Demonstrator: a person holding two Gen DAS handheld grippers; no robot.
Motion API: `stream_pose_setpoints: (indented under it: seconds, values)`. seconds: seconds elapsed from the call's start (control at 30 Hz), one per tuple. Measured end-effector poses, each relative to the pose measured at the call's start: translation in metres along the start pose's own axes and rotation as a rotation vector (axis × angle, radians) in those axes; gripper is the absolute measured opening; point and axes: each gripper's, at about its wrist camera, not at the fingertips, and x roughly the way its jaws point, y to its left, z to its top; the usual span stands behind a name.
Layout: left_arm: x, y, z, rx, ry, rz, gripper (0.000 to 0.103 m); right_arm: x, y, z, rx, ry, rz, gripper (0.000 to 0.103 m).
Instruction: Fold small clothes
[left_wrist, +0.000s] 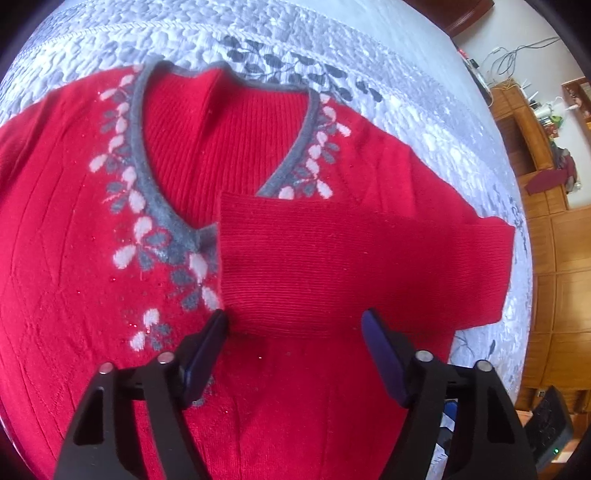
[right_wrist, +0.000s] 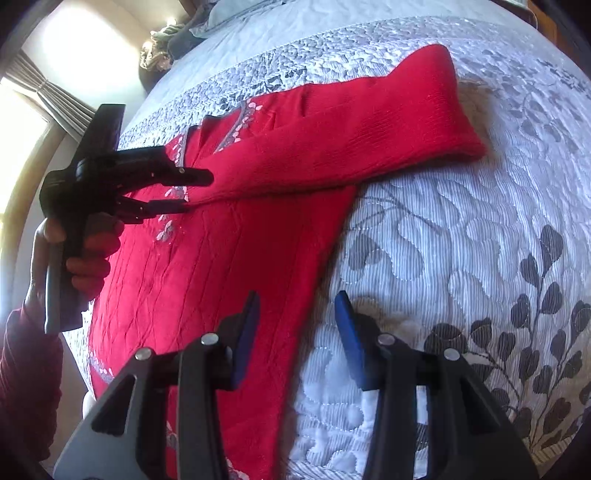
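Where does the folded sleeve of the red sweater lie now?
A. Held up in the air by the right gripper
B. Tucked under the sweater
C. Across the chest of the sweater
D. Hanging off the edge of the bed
C: the sleeve lies flat across the front of the sweater, its cuff end reaching the grey V-neck trim.

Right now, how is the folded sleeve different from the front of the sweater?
The sleeve is plain red; the front has pink and grey leaves along a grey collar. The sleeve's ribs run across, while the front's lines run lengthwise. The sleeve lies folded on top; the front lies flat on the quilt. Both are red knit, parts of one sweater.
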Motion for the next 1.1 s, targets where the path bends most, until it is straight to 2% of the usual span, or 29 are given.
stream_pose_setpoints:
  seconds: [0.03,0.1,0.23,0.3,0.37,0.47,0.6,0.67,0.73,0.83,0.9,0.97,1.07,1.1]
  values:
    - [0.0,0.002,0.001,-0.003,-0.003,0.004,0.067,0.0,0.0,0.0,-0.002,-0.001,-0.003,0.043]
    - [-0.002,0.005,0.003,-0.018,-0.012,0.009,0.049,0.001,-0.002,0.0,0.003,0.001,-0.01,0.043]
    - [-0.005,0.014,0.006,-0.052,-0.056,0.034,0.028,0.003,-0.004,-0.001,0.019,0.003,-0.004,0.043]
    - [-0.007,0.016,0.008,-0.058,-0.077,0.041,0.014,0.003,-0.004,-0.002,0.021,0.001,-0.008,0.043]
    - [-0.013,0.018,0.006,-0.07,-0.1,0.031,0.009,0.004,-0.003,-0.002,0.023,0.0,-0.011,0.043]
    - [-0.028,0.016,0.006,-0.069,-0.155,0.03,0.006,0.001,-0.004,-0.003,0.029,-0.002,-0.019,0.043]
    - [-0.071,0.013,0.01,-0.058,-0.289,0.034,0.006,-0.006,-0.008,-0.004,0.045,-0.009,-0.03,0.047]
    - [-0.099,0.017,0.013,-0.031,-0.369,0.058,0.006,-0.01,-0.01,-0.004,0.05,-0.019,-0.036,0.055]
    - [-0.131,0.031,0.017,-0.021,-0.449,0.098,0.006,-0.013,-0.01,-0.003,0.045,-0.026,-0.044,0.054]
    - [-0.157,0.06,0.024,-0.022,-0.519,0.181,0.006,-0.013,-0.011,0.002,0.048,-0.024,-0.029,0.051]
    - [-0.163,0.091,0.031,-0.053,-0.534,0.245,0.006,-0.011,-0.01,0.008,0.05,-0.022,-0.025,0.051]
    - [-0.155,0.12,0.035,-0.08,-0.512,0.269,0.006,-0.008,-0.009,0.016,0.054,-0.019,-0.03,0.051]
    - [-0.131,0.146,0.037,-0.117,-0.458,0.28,0.006,0.0,-0.012,0.037,0.084,-0.003,-0.02,0.052]
    - [-0.122,0.156,0.035,-0.135,-0.439,0.273,0.006,0.002,-0.014,0.044,0.093,0.0,-0.013,0.055]
